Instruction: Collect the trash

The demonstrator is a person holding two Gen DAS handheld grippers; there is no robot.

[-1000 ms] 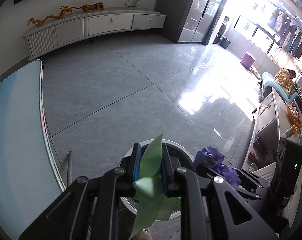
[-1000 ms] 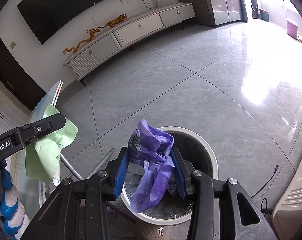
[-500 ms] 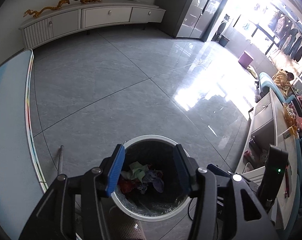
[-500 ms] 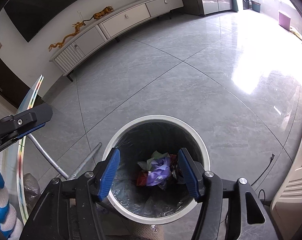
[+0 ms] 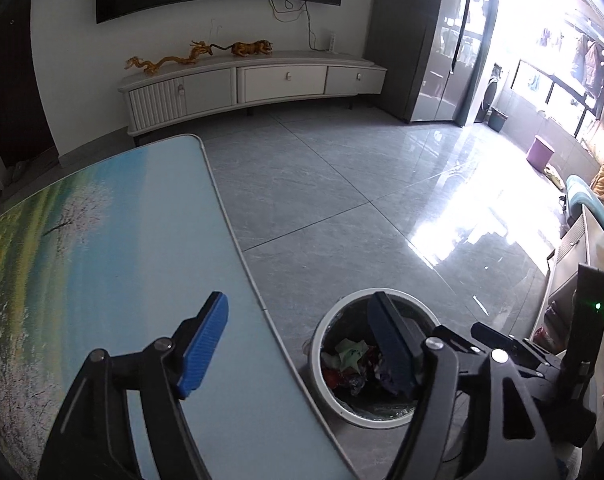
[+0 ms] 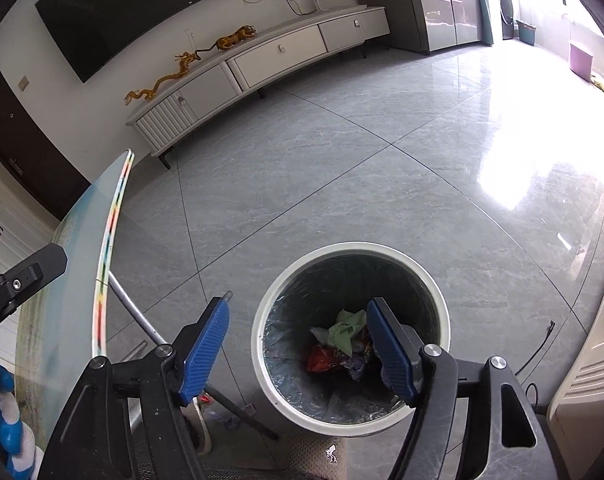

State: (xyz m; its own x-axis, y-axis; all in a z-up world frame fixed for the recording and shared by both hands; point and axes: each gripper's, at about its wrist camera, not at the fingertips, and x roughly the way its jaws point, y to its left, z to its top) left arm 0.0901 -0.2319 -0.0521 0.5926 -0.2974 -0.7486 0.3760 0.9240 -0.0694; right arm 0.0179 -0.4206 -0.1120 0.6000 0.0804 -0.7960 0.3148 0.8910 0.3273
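The left gripper (image 5: pixel 298 344) spreads its jaws, nothing between them, over the bench (image 5: pixel 102 280) edge beside the trash bin (image 5: pixel 321 384). The right gripper (image 6: pixel 298 350), also spreading and empty, hangs over the bin's rim (image 6: pixel 441 312). Open tiled floor (image 6: pixel 341 184) lies beyond. A second ago each clamped a bag; now the green bag (image 6: pixel 343 330) and purple bag (image 6: pixel 355 362) lie inside the bin.

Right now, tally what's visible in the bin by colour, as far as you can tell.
Trash bin, right wrist view:
Green crumpled piece: 1
Red wrapper: 1
Purple bag: 1
White or clear scrap: 1
Total: 4 distinguishable; more may be hidden underneath or behind the right gripper finger.
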